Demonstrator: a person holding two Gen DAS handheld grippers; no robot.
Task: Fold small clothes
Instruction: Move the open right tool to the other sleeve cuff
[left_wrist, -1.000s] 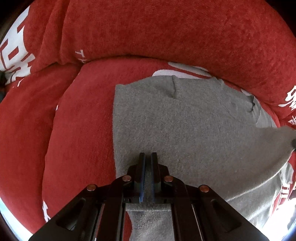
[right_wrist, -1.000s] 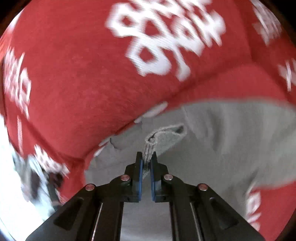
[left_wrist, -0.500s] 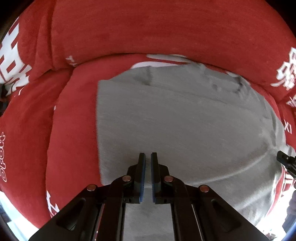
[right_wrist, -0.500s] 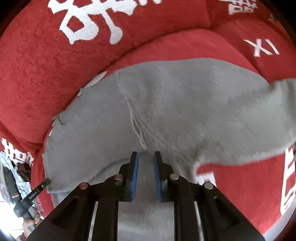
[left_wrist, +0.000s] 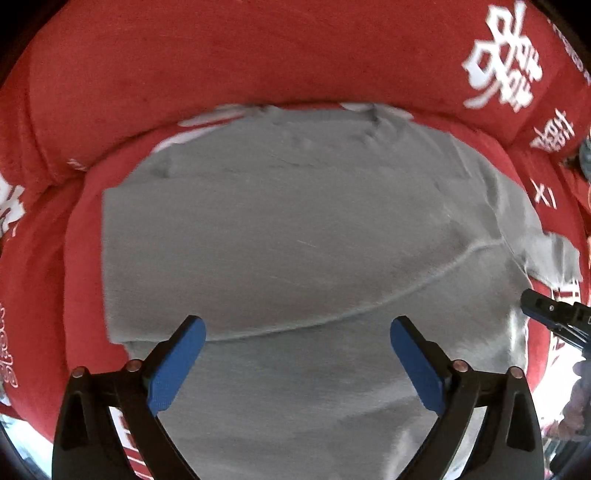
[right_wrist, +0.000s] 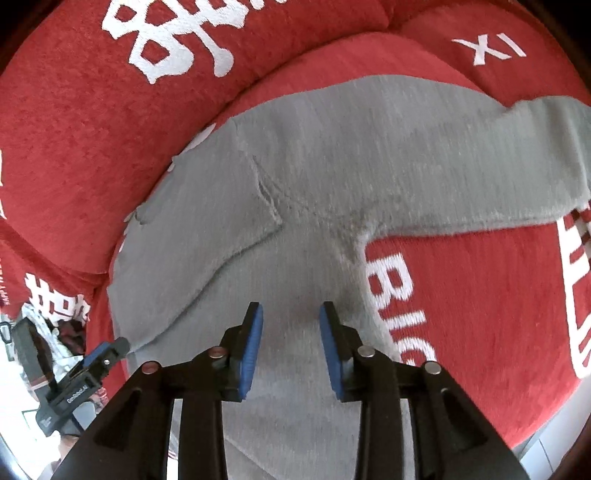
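Note:
A small grey knit sweater (left_wrist: 295, 236) lies flat on a red sofa seat, with one part folded over its body. My left gripper (left_wrist: 295, 332) is open wide and empty above the sweater's near edge. My right gripper (right_wrist: 291, 317) is open and empty above the sweater (right_wrist: 332, 155) near its armpit. One grey sleeve (right_wrist: 517, 155) stretches out to the right across the red cushion. The right gripper's tip shows at the right edge of the left wrist view (left_wrist: 554, 314). The left gripper shows at the lower left of the right wrist view (right_wrist: 85, 373).
The sofa's red backrest (left_wrist: 258, 55) with white characters rises behind the sweater. A red seat cushion (right_wrist: 480, 295) with white lettering lies to the right of the sweater. The sofa's front edge is just below the grippers.
Both grippers have let go of the sweater and opened. The lifted part now lies folded flat over the body. Both grippers have drawn back toward the sofa's front edge.

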